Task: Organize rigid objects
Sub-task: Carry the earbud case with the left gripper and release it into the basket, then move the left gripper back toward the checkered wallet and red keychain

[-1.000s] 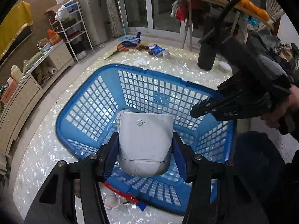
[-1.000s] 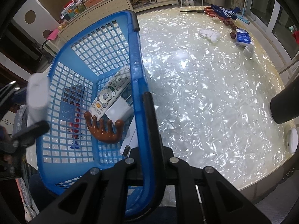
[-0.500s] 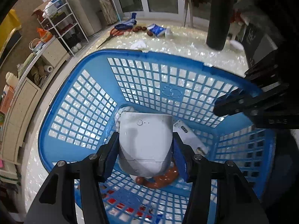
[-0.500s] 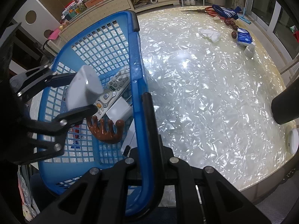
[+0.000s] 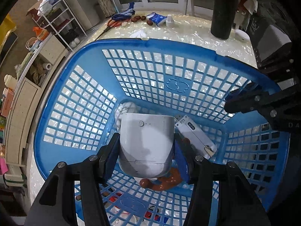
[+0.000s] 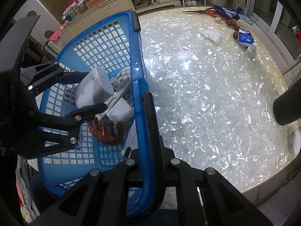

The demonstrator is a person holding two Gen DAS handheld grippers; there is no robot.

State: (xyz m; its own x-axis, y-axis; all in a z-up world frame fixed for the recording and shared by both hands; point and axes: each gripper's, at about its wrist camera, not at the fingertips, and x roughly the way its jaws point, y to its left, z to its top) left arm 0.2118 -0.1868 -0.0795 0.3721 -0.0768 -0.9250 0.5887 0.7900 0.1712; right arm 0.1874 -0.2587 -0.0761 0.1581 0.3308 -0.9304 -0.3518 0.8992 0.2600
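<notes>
My left gripper (image 5: pixel 146 151) is shut on a white power bank (image 5: pixel 146 143) and holds it low inside the blue basket (image 5: pixel 120 45), just above the things on its floor. It also shows in the right wrist view (image 6: pixel 93 89), held by the left gripper (image 6: pixel 90 92). My right gripper (image 6: pixel 148 131) is shut on the basket's rim (image 6: pixel 139 86); it shows in the left wrist view (image 5: pixel 242 103) at the right rim. Inside lie a remote control (image 6: pixel 120 86), a white charger (image 6: pixel 120 111), a brown comb (image 6: pixel 107 131) and a white stick-shaped device (image 5: pixel 195 135).
The basket stands on a pearly white table (image 6: pixel 207 94). At the far end lie red scissors (image 6: pixel 208 11), a blue cloth (image 6: pixel 227 13), crumpled tissue (image 6: pixel 211 34), a blue packet (image 6: pixel 244 39) and a small white bottle (image 6: pixel 251 50). A black cylinder (image 5: pixel 223 9) and a white disc (image 6: pixel 294 141) stand near the right edge.
My left gripper has carried the power bank from above the basket's near rim down and forward into the basket. The right gripper has kept its hold on the rim.
</notes>
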